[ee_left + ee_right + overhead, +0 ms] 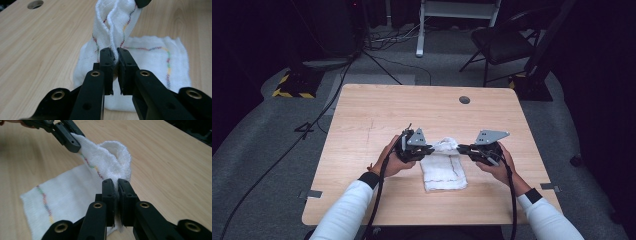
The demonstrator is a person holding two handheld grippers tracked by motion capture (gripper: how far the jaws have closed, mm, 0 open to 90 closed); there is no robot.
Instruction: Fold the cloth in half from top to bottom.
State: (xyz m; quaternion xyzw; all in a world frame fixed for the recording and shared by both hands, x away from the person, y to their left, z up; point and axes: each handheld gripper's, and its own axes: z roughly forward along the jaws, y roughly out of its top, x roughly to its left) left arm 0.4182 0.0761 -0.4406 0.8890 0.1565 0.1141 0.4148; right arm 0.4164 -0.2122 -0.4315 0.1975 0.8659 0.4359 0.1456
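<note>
A white cloth (443, 170) with a coloured stitched line lies folded on the wooden table (362, 115), its far end lifted off the surface. My left gripper (430, 149) is shut on the cloth's far left corner; in the left gripper view the fabric (113, 22) rises from between the closed jaws of that gripper (114, 56). My right gripper (462, 148) is shut on the far right corner, and in the right gripper view the cloth (110, 157) bunches above this gripper (115, 182). The other gripper (68, 137) pinches the cloth at the upper left there.
A round cable hole (464, 100) sits near the table's far edge. Beyond the table stand a black chair (502, 42), a white frame (457, 12) and cables on the grey floor. Bare wood surrounds the cloth on all sides.
</note>
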